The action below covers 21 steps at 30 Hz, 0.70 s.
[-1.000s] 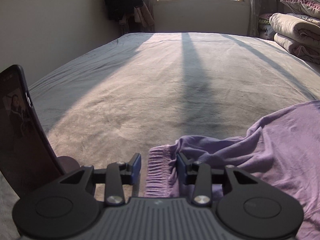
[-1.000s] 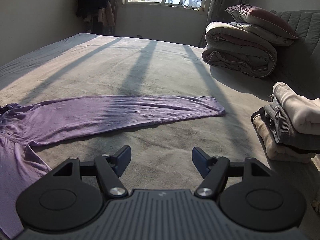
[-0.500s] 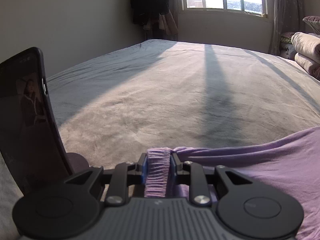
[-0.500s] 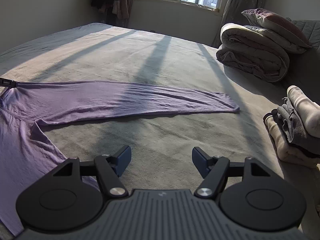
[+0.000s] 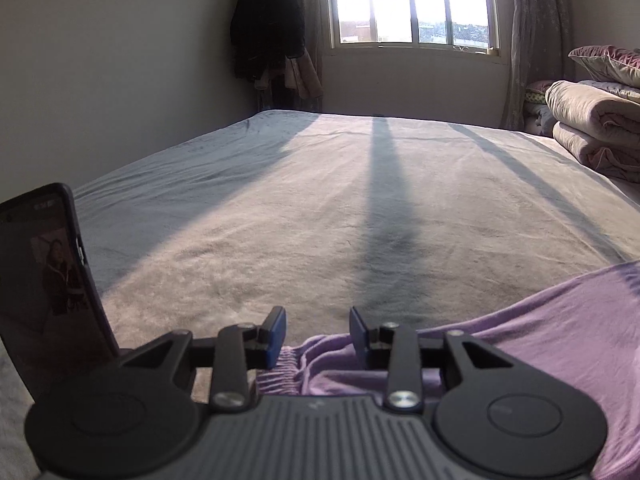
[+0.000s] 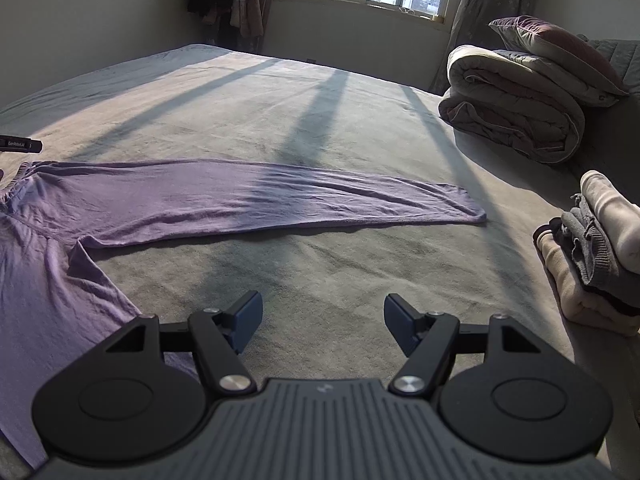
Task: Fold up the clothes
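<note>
- Purple fabric is lying flat on the grey bedspread point(image 6: 320, 128): a pair of purple trousers point(image 6: 200, 196), with one leg stretching across toward three o'clock and the other running down toward seven o'clock under the near edge of the right wrist view.
- Nearest, the left gripper point(image 5: 317, 330) is hovering just above the gathered waistband point(image 5: 280, 372); its jaws have just been opening, and the waistband is lying below them, not pinched between the pads.
- At nine o'clock of that gripper a dark phone point(image 5: 44, 280) is standing propped upright.
- The right gripper point(image 6: 322, 322) is hanging with its jaws spread wide over bare bedspread, gripping nothing, the far leg lying at twelve o'clock from it.
- I judge the spreading-out step is finishing, with the first fold not yet begun.
- The next move is probably calling for both grippers to pinch one leg, at waistband and hem, and lay it over the other.
- Farther off, at three o'clock, a stack of folded clothes point(image 6: 592, 252) is waiting.
- Beyond it, at one o'clock, a rolled quilt point(image 6: 512, 108) is sitting under a pillow point(image 6: 560, 52).
</note>
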Each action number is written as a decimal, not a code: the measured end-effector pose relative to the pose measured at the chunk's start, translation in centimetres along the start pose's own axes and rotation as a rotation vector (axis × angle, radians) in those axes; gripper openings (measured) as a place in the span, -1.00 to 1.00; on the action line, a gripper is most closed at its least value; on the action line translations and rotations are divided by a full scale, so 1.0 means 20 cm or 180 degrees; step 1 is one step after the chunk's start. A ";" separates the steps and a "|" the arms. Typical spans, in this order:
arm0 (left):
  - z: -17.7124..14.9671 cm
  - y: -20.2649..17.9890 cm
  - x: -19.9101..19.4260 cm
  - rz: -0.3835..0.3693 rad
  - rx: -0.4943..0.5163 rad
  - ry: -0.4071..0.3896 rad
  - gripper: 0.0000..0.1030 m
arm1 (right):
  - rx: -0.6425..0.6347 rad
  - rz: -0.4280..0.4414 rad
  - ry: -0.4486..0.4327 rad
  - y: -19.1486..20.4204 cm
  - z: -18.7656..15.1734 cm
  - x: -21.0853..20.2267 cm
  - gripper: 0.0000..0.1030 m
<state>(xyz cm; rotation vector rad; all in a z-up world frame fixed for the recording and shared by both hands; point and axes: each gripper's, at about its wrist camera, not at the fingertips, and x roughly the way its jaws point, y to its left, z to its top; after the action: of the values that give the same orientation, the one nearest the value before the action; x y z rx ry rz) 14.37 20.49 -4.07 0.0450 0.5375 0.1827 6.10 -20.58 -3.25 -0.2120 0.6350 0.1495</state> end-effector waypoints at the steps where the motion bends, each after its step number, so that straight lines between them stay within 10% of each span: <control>1: 0.00 -0.03 0.02 -0.0085 0.0121 0.0005 -0.30 | 0.0008 0.0001 0.0002 0.00 0.00 0.00 0.38; 21: 0.06 -0.27 0.26 -0.0827 0.0853 0.0518 -0.37 | 0.0097 0.0126 0.0097 -0.02 -0.02 0.02 0.38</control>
<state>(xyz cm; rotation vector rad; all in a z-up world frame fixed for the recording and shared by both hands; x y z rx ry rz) 20.20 16.11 -6.04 0.2213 0.7219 -0.1415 6.28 -21.14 -3.83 -0.1726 0.6715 0.1750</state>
